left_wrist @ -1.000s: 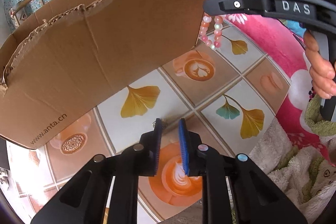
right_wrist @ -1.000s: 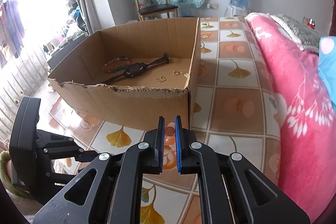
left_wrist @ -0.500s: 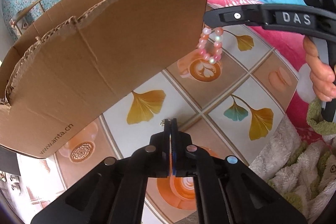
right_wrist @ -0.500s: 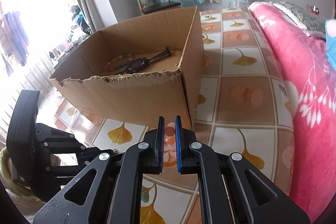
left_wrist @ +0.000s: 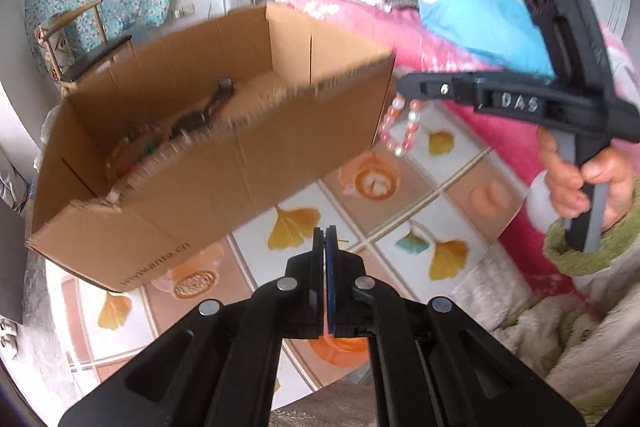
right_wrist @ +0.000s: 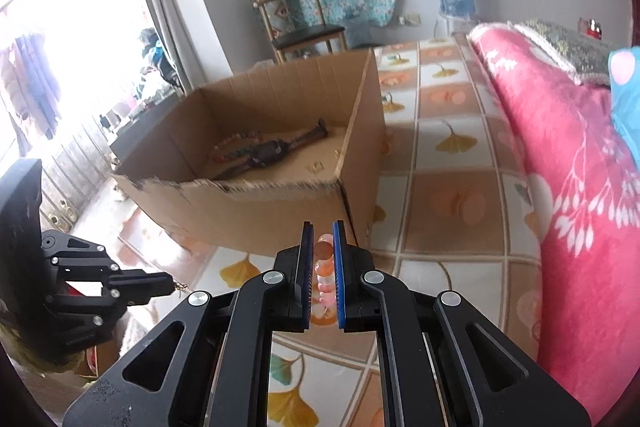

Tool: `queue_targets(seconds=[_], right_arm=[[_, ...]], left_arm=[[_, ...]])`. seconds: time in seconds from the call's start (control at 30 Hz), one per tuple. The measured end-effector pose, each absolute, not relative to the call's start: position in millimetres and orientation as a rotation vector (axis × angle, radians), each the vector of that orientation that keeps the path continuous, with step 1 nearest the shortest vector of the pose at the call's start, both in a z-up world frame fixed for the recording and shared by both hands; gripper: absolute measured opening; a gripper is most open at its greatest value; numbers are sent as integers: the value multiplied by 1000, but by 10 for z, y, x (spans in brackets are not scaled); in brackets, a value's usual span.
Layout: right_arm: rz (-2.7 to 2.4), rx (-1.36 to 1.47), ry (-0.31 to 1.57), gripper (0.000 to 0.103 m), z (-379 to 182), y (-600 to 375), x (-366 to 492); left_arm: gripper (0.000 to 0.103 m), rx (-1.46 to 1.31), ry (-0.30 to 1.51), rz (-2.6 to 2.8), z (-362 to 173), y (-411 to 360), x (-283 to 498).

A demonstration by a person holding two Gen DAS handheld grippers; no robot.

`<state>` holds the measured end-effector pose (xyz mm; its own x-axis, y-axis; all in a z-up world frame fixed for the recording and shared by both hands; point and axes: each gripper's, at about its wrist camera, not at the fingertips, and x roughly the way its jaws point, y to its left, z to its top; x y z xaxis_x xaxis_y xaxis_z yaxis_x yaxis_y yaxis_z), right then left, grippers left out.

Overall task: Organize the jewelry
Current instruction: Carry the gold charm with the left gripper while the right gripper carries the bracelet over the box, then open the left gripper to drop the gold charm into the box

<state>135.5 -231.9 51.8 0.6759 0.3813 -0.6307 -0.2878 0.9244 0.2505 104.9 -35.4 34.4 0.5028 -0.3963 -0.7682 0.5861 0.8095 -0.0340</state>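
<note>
The right gripper has its jaws pinched on a pink bead bracelet, which hangs just outside the near corner of the cardboard box. The left gripper has its jaws squeezed tight on a tiny gold piece, hard to make out, lower and further from the box. To do this well, lift each piece over the box wall first, then let go gently inside, beside the watch.

Right gripper clamped on pink bead bracelet, near the cardboard box. Inside the box: black watch, beaded bracelet. Left gripper pinching a small gold chain.
</note>
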Motion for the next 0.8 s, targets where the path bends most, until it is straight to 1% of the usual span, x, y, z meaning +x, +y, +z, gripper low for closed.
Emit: queue_targets(seconds=[0.3,0.43,0.57,0.8], right_arm=[[457,99,562,7,1233,-2290,1342],[493,52,509,7,1455,-2177,1525],[530,38,526,7,1445,-2035,1791],[574,41,636,7,1141,-1818,2237]], left_arm=[[0,169,648,-581,1102,-8,1127],[1,161,613,-560,1227,142,1349],[1,145,686,-565,1102,239,1742],[1,117,910,-586,654,337,2365]])
